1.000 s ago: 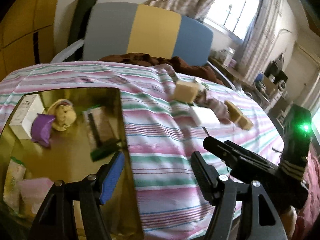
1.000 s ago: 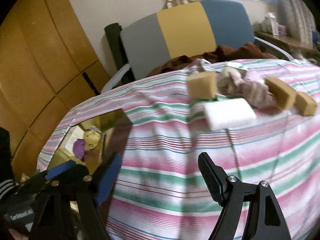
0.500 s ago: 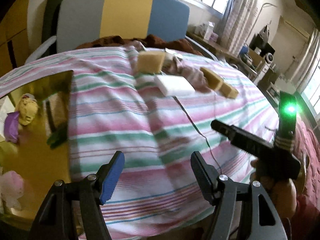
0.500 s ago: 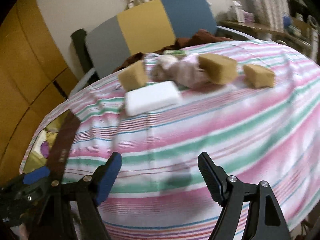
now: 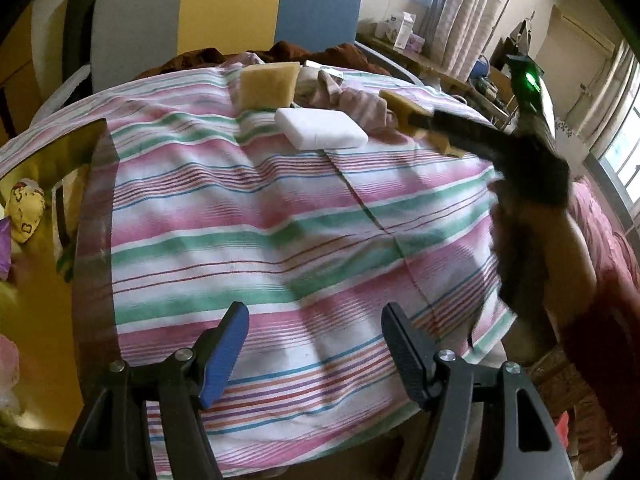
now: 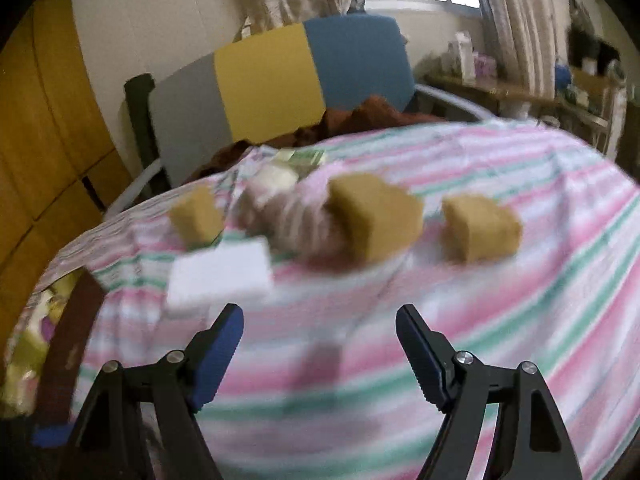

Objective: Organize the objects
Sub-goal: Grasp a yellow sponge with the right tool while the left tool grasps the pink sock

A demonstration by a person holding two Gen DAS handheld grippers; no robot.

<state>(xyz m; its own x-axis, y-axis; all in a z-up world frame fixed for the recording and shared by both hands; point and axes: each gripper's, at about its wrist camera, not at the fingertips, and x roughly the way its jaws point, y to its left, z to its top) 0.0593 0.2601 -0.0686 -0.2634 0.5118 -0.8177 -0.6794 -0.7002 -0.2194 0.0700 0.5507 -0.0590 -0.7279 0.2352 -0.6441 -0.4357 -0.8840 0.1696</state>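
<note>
On the striped cloth (image 5: 280, 220) lie a white block (image 5: 322, 129), a tan sponge (image 5: 269, 85) behind it, a crumpled pinkish rag (image 5: 352, 104) and more tan sponges (image 6: 376, 216) (image 6: 480, 226). The white block also shows in the right wrist view (image 6: 222, 276). My left gripper (image 5: 316, 344) is open and empty above the near cloth. My right gripper (image 6: 320, 344) is open and empty, just short of the white block; in the left wrist view its body (image 5: 500, 148) reaches over the far sponges.
A yellow box (image 5: 44, 208) at the left holds a plush toy (image 5: 26, 210) and small items. A grey, yellow and blue chair back (image 5: 224, 12) stands behind the table. A brown blanket (image 6: 360, 116) lies on the chair. A cluttered shelf (image 6: 520, 92) runs under the window.
Both grippers have swung right, away from the yellow box and toward the sponges and white block. The right gripper has moved forward, closer to them. Both stay open and empty.
</note>
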